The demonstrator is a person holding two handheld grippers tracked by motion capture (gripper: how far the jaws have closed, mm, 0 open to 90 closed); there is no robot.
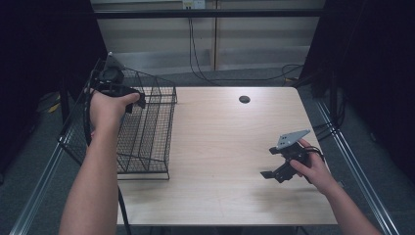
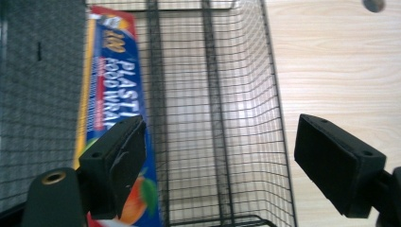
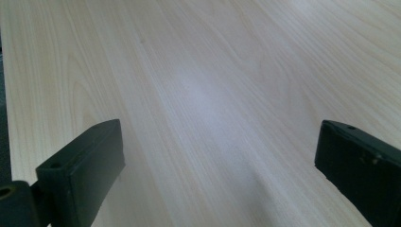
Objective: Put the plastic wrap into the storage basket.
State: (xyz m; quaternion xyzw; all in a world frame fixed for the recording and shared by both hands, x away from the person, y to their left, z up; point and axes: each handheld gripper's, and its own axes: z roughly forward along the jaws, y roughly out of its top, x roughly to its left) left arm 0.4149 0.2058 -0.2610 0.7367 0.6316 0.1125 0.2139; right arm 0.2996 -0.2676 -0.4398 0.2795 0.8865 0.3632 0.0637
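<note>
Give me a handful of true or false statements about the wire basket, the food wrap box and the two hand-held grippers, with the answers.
1. The plastic food wrap box lies inside the wire basket. True.
2. The left hand-held gripper is clamped on the box. False: its jaws stand apart, nothing between them.
3. The right hand-held gripper is over bare table. True.
4. The right hand-held gripper holds a box. False: its jaws are open and empty.
5. The basket sits at the table's right edge. False: it sits at the left edge.

A pale wooden desk [image 1: 230,147] is showing a small dark round hole [image 1: 244,99] near its far edge; black cables [image 1: 205,73] are trailing behind it.
</note>
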